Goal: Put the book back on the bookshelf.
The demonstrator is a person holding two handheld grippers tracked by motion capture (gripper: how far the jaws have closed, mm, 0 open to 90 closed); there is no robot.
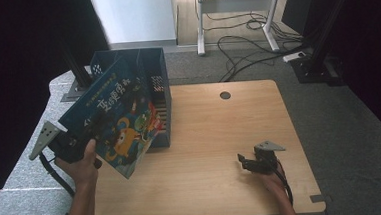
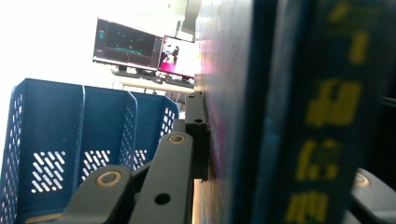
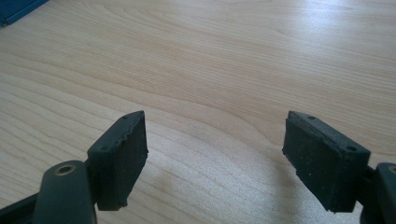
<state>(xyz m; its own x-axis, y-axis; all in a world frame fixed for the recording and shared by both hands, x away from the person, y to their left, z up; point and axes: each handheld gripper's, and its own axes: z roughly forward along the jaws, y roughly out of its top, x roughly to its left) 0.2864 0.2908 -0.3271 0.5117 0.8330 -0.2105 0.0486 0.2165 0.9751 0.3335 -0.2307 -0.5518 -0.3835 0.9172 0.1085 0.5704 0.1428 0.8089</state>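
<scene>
Blue picture book [image 1: 116, 119] clamped in left hand-held gripper [image 1: 80, 139] at its lower-left edge, held tilted in air just in front of the blue file rack [image 1: 158, 84], w/ spine side up toward the rack's slots. Book's long axis runs diagonal, lower right to upper left; rack lies directly behind it, so left hand is the nearer one for slotting it in. Right hand-held gripper [image 1: 249, 162] low over wooden surface [image 1: 215, 131], well apart from the book, jaws apart, nothing between.

A dark blue book [image 1: 117, 124] with yellow lettering and orange-green cartoon figures; blue perforated rack [image 1: 155, 77].
</scene>
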